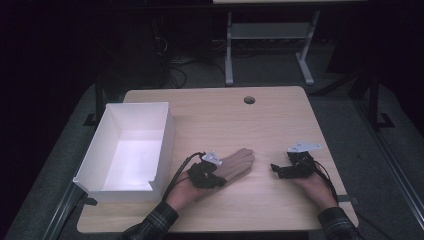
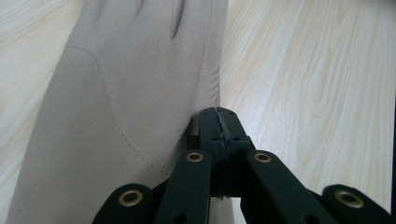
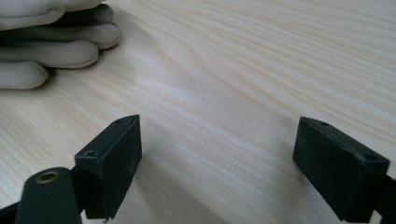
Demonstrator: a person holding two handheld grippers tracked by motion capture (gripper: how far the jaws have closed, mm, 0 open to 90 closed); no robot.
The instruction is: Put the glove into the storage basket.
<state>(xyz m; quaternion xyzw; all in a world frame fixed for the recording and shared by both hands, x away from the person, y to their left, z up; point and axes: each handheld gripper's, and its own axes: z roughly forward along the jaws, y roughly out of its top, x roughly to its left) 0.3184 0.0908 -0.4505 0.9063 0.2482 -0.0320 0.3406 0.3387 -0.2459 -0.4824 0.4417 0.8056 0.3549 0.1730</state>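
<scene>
A beige glove [image 1: 239, 161] lies flat on the wooden table [image 1: 280, 125], its fingers pointing away from me. In the left gripper view the glove [image 2: 116, 112] spreads across the left half. My left gripper [image 1: 219, 180] sits at the glove's cuff end. Its jaws are pressed together on the glove's side edge [image 2: 218, 114]. My right gripper [image 1: 275, 169] rests low over bare wood to the right of the glove, pointing left at it. Its jaws [image 3: 219, 154] stand wide apart with nothing between them. The glove's fingertips [image 3: 51, 51] lie at the upper left of the right gripper view.
An open white box [image 1: 167, 135] stands on the table's left side, close to my left hand. A round cable hole [image 1: 249, 100] sits near the far edge. Beyond the table, a desk frame [image 1: 229, 55] stands on the dark floor.
</scene>
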